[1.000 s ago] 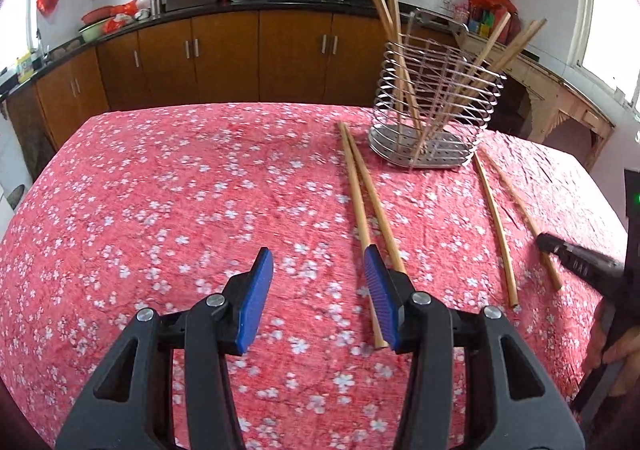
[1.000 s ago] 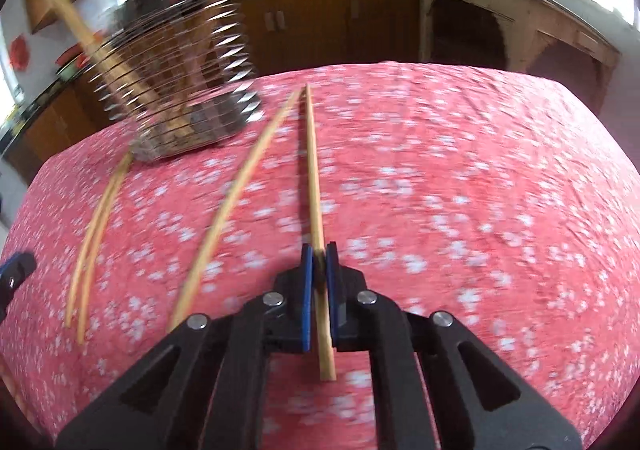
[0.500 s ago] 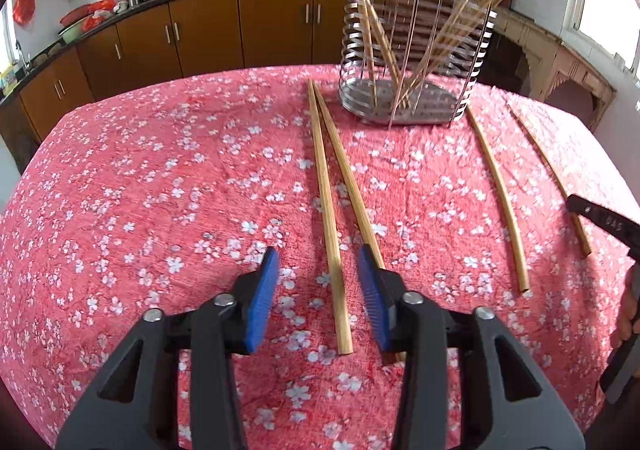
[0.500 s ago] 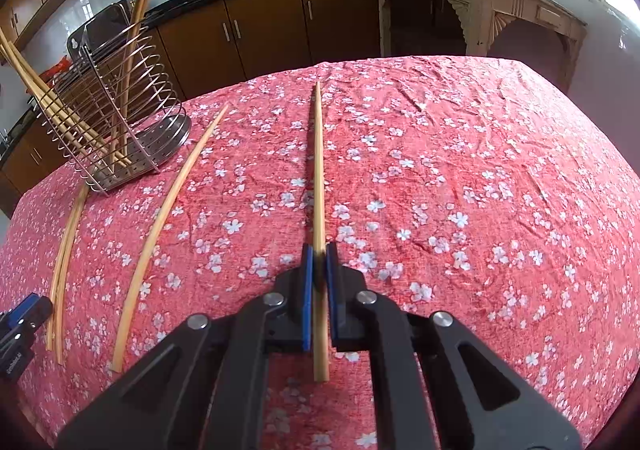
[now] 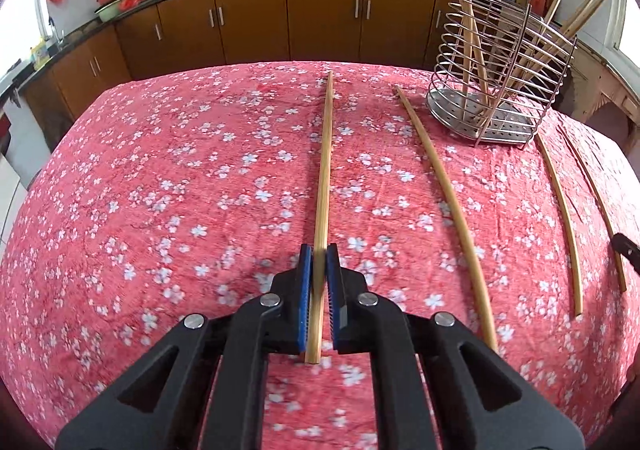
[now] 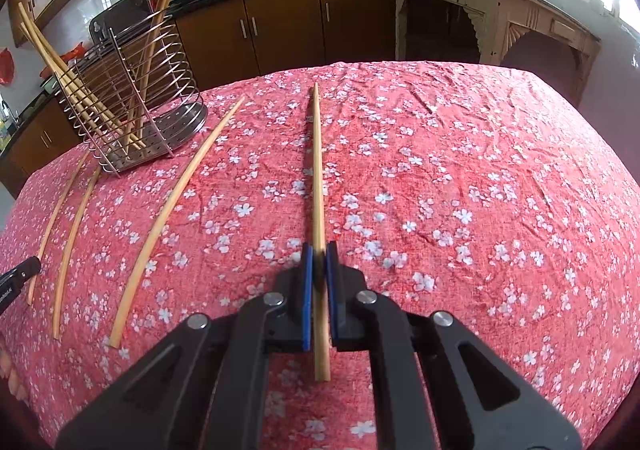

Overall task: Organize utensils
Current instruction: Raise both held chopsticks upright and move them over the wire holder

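Note:
In the left wrist view my left gripper (image 5: 319, 258) is closing its jaws, and the blue pads press on the near end of a long bamboo chopstick (image 5: 325, 170) lying on the red floral cloth. A second loose chopstick (image 5: 444, 194) lies just to its right. In the right wrist view my right gripper (image 6: 319, 254) is shut on another chopstick (image 6: 317, 170); a loose chopstick (image 6: 176, 218) lies to its left. The wire utensil holder (image 5: 500, 62) (image 6: 132, 106) stands at the table's far side with several chopsticks upright in it.
The red floral cloth (image 5: 160, 210) covers the whole table. The right gripper's tip (image 5: 628, 246) shows at the right edge, the left gripper's tip (image 6: 18, 276) at the left edge. Wooden cabinets (image 5: 320, 22) with pans on the counter run behind.
My left gripper moved over the left chopstick of the pair, came down and shut on its near end. The right gripper stayed shut on its chopstick, hardly moving.

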Demonstrator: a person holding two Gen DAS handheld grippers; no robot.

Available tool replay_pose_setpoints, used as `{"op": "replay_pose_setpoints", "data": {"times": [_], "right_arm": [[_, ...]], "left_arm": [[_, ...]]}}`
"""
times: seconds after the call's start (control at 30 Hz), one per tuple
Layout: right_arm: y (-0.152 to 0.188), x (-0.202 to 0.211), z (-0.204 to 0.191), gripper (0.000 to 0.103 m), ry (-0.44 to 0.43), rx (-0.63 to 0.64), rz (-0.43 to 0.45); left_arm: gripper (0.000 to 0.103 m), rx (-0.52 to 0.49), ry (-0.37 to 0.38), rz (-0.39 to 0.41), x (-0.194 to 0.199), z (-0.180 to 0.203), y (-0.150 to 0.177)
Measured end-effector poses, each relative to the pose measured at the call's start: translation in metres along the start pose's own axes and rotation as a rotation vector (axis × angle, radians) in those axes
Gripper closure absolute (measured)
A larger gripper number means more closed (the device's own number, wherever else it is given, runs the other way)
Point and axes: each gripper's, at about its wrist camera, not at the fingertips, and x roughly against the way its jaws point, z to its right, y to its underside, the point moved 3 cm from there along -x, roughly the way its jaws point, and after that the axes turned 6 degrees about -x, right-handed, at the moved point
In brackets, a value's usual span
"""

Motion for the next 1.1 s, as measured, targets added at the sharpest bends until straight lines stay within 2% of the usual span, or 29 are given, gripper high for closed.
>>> {"op": "replay_pose_setpoints", "data": {"times": [0.13, 0.37, 1.1], "right_arm": [[0.004, 0.004, 0.006, 0.095, -0.017, -0.019, -0.002], [0.002, 0.007, 0.019, 0.095, -0.048, -0.047, -0.006], [0.004, 0.011, 0.016, 0.095, -0.036, -0.036, -0.007]], "left_arm": [[0.094, -0.018, -0.008, 0.015, 0.000, 0.001, 0.001], [0.093, 0.020, 0.040, 0.022, 0.003, -0.008, 0.004], [0.093, 0.032, 0.053, 0.023, 0.003, -0.010, 0.003]]}}
